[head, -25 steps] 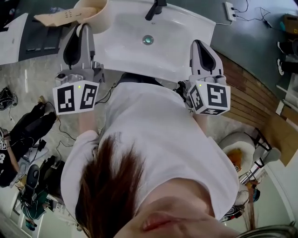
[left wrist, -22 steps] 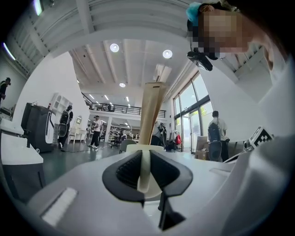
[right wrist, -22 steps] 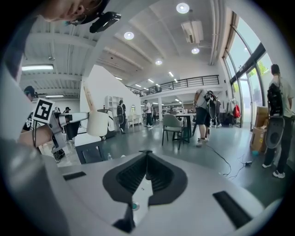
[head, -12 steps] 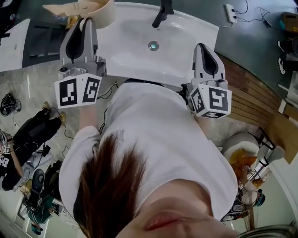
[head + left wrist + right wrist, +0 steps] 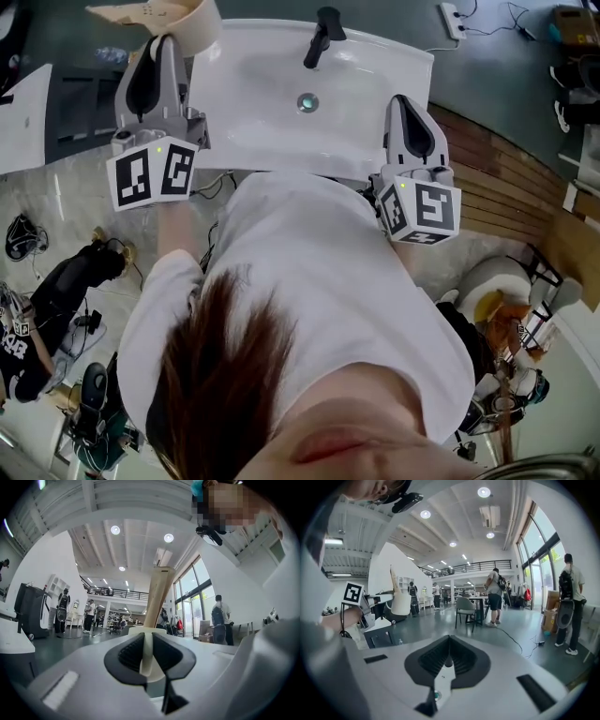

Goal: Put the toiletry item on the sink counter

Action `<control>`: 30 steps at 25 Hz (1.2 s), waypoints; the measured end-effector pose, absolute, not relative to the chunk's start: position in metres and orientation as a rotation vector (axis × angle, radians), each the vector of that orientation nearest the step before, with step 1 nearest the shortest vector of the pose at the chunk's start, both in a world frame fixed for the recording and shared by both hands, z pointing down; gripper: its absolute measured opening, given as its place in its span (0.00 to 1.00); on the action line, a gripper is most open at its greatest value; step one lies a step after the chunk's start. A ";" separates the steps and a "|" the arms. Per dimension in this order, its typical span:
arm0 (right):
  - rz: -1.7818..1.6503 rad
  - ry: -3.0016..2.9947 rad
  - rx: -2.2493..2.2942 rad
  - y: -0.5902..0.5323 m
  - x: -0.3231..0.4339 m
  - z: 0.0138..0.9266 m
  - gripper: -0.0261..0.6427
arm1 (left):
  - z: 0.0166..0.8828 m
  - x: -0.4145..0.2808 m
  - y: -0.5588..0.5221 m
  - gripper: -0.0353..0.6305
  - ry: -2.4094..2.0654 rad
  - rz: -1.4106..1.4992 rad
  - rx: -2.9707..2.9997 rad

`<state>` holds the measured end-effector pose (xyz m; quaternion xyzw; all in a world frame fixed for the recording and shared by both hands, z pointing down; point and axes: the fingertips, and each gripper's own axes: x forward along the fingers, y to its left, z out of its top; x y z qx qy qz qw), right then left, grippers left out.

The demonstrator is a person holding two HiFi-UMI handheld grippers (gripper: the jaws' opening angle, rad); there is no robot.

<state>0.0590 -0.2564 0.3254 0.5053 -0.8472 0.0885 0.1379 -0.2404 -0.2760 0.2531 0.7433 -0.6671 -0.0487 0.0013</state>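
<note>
The left gripper (image 5: 161, 49), at the left rim of the sink (image 5: 262, 89), is clamped on a cream tube (image 5: 192, 23), while the right gripper (image 5: 408, 105), jaws together and empty, hangs over the sink's right rim.

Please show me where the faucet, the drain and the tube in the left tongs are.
faucet (image 5: 321, 37), head view, on its black spout.
drain (image 5: 307, 102), head view, on its centre.
tube (image 5: 157, 595), left gripper view, on its tan body.

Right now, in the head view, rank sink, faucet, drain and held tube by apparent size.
1. Sink
2. Tube, partly cut off by the frame's top edge
3. Faucet
4. Drain, clearly smallest
</note>
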 end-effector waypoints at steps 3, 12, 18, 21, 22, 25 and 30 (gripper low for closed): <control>0.264 -2.442 1.480 -0.255 0.056 0.329 0.06 | 0.256 -0.247 -0.282 0.13 -2.096 -0.156 2.334; 0.298 -2.435 1.511 -0.248 0.035 0.341 0.06 | 0.275 -0.260 -0.295 0.13 -2.059 -0.144 2.356; 0.312 -2.430 1.540 -0.243 0.026 0.345 0.06 | 0.294 -0.268 -0.308 0.13 -2.034 -0.132 2.352; 0.324 -2.422 1.560 -0.241 0.026 0.347 0.06 | 0.301 -0.269 -0.314 0.13 -2.034 -0.151 2.337; 0.327 -2.419 1.569 -0.240 0.027 0.348 0.06 | 0.303 -0.271 -0.316 0.13 -2.039 -0.172 2.329; 0.333 -2.411 1.591 -0.237 0.028 0.349 0.06 | 0.311 -0.275 -0.320 0.13 -2.077 -0.198 2.312; 0.349 -2.398 1.612 -0.233 0.028 0.354 0.06 | 0.332 -0.280 -0.325 0.13 -2.108 -0.150 2.311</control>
